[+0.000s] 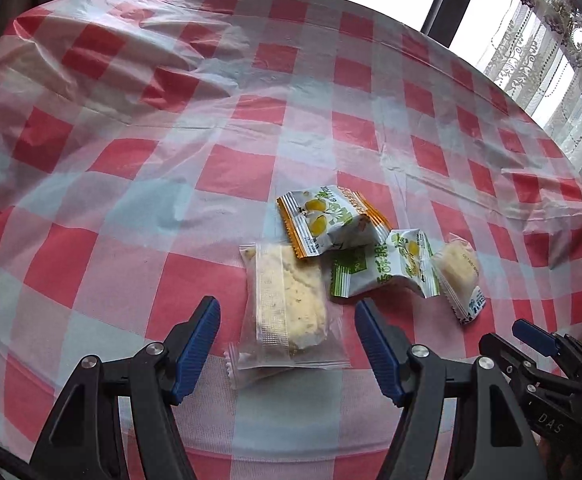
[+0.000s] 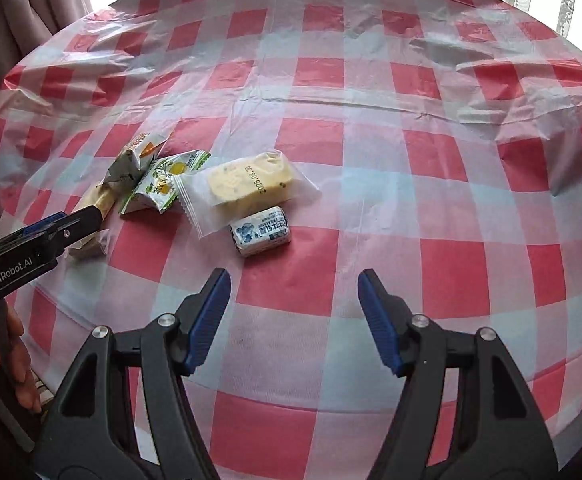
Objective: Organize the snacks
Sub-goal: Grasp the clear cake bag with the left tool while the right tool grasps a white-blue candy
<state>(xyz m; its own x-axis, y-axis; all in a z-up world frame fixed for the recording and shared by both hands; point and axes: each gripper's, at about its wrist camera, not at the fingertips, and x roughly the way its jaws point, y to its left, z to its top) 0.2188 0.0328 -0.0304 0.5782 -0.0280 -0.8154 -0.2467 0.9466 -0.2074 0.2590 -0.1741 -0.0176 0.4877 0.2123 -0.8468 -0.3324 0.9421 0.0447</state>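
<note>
Red-and-white checked plastic covers your table [image 1: 163,168], and the snacks sit clustered on it around the clear-wrapped cake [image 1: 291,300]. Your left claw [image 1: 287,344] stands wide with that cake between its blue pads, not pressed. Your right claw [image 2: 293,320] gapes wide and holds nothing, just short of the small blue-and-white candy [image 2: 261,236] beside the cluster.

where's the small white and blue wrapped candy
In the right wrist view, the small white and blue wrapped candy lies centre-left on the checked tablecloth, against the clear-bagged yellow cake's near edge.
</note>
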